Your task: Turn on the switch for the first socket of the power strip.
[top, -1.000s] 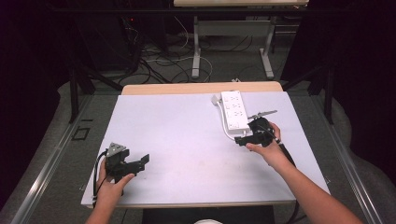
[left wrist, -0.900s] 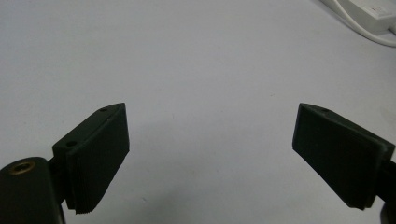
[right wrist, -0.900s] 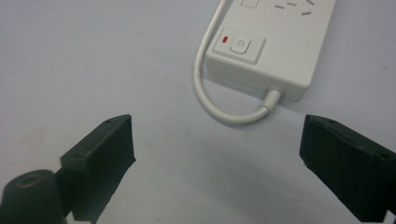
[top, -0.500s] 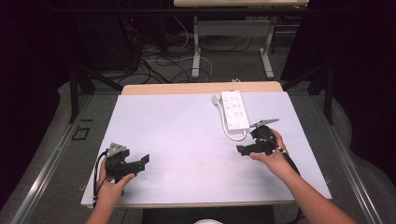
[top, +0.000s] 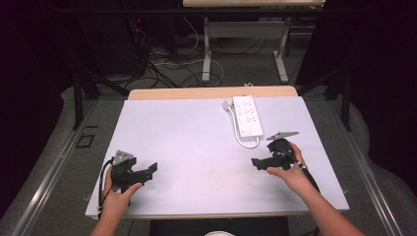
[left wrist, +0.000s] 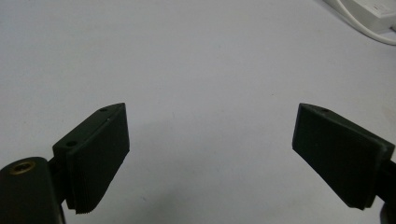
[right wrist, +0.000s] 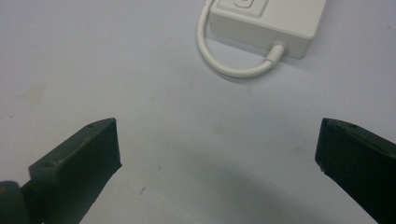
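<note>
My right gripper hangs with jaws spread wide and empty just short of the white power strip, which lies flat at the surface's far right, while my left gripper, likewise released, waits well apart, out of the way.

Even overhead light brightens the pale matte tabletop; the surroundings fall into darkness. Soft shadows pool beneath and between the jaws, whose near edges blur slightly. No glare.
</note>
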The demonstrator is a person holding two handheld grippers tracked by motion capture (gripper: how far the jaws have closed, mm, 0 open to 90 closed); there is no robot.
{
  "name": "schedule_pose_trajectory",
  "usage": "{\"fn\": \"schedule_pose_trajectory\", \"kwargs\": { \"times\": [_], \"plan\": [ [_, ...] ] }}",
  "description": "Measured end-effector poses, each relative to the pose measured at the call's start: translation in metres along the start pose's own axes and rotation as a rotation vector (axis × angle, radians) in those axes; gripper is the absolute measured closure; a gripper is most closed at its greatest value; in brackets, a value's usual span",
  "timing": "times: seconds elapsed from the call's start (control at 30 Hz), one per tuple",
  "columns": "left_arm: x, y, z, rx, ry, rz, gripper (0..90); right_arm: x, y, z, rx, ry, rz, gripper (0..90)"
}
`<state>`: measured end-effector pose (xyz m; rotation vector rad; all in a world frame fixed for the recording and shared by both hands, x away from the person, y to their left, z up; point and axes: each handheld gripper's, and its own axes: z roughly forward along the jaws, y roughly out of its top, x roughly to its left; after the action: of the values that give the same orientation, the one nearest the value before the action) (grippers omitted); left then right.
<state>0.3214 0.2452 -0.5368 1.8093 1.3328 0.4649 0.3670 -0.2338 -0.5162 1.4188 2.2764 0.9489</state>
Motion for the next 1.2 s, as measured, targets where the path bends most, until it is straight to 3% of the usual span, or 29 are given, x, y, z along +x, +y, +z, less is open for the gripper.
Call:
{"fn": "schedule_pose_trajectory", "kwargs": {
  "times": [0.37,0.63,1.2],
  "plan": [
    [0.0,0.0,0.0,0.001,0.001,0.002,11.0,-0.004,-0.019,-0.005,-0.018,-0.001,0.02,0.0],
    [0.0,0.0,0.0,-0.001,0.003,0.003,11.0,-0.009,-0.032,-0.004,-0.018,0.0,0.061,0.0],
    [-0.001,0.0,0.0,-0.004,0.003,0.0,11.0,-0.021,-0.046,-0.002,-0.046,-0.024,0.105,0.0]
  ]
}}
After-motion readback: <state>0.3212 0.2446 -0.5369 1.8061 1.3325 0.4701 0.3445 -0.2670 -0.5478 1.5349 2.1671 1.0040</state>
